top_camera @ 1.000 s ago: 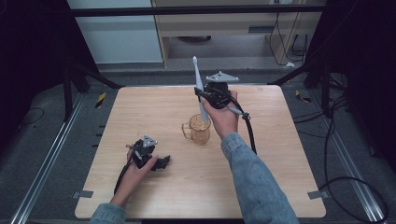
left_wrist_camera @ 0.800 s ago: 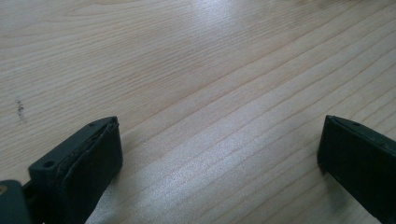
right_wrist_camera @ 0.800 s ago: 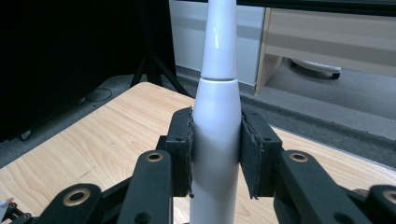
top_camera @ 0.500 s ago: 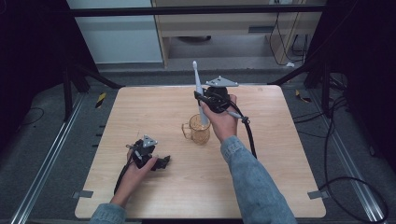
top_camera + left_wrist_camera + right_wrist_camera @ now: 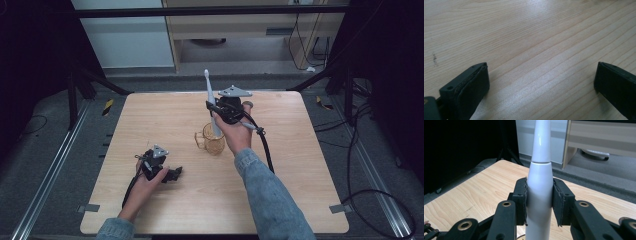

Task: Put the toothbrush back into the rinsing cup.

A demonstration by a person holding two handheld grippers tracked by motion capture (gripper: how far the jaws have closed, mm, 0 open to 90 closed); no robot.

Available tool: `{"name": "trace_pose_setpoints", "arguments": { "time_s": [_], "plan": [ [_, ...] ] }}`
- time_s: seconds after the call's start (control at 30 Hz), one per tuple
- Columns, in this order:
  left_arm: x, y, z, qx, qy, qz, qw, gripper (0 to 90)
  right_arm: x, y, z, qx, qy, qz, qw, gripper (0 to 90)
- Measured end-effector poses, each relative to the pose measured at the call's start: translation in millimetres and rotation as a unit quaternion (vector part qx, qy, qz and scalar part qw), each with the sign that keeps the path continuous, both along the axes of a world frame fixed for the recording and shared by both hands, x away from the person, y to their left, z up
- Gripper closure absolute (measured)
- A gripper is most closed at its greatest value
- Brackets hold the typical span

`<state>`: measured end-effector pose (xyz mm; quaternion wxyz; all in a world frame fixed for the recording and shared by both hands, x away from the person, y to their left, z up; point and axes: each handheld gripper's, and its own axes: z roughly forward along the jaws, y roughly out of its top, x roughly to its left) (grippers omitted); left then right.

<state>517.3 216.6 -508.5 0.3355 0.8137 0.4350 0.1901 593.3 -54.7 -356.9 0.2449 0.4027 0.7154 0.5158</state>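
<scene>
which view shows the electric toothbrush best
The right gripper view: the white toothbrush stands upright, close up, clamped between the right tool pads. The high view shows it small, its lower end in the glass mug.

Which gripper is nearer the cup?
Right. The right gripper holds the toothbrush just above the cup; the left gripper rests on the table, apart, toward the person.
</scene>
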Motion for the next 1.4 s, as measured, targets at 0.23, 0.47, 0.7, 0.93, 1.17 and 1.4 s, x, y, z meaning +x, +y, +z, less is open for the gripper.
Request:
{"name": "trace_pose_setpoints", "arguments": {
  "time_s": [0.23, 0.47, 0.7, 0.93, 1.17, 1.4],
  "plan": [
    [0.0, 0.0, 0.0, 0.0, 0.0, 0.0, 1.0, 0.0, 2.8, 1.4, -9.5, -0.003, 0.01, -0.001, 1.0, 67.0],
    [0.0, 0.0, 0.0, 0.0, 0.0, 0.0, 1.0, 0.0, 4.6, 6.5, -17.9, -0.004, 0.015, 0.003, 0.9999, 67.0],
    [0.0, 0.2, 0.0, 0.0, 0.0, -0.001, 1.0, 0.0, 3.6, 9.1, -25.4, -0.009, 0.022, 0.004, 0.9997, 67.0],
    [0.0, 0.3, 0.0, 0.0, 0.0, -0.001, 1.0, 0.0, 1.7, 6.6, -32.6, -0.01, 0.028, 0.002, 0.9996, 66.9],
    [0.0, 0.2, 0.0, 0.0, 0.0, -0.001, 1.0, 0.0, 2.4, 9.1, -38.4, -0.022, 0.035, 0.001, 0.9992, 66.9],
    [0.0, 0.3, 0.0, 0.0, 0.0, -0.001, 1.0, 0.0, 1.2, 7.8, -46.8, -0.024, 0.043, -0.002, 0.9988, 67.0]
  ]
}}
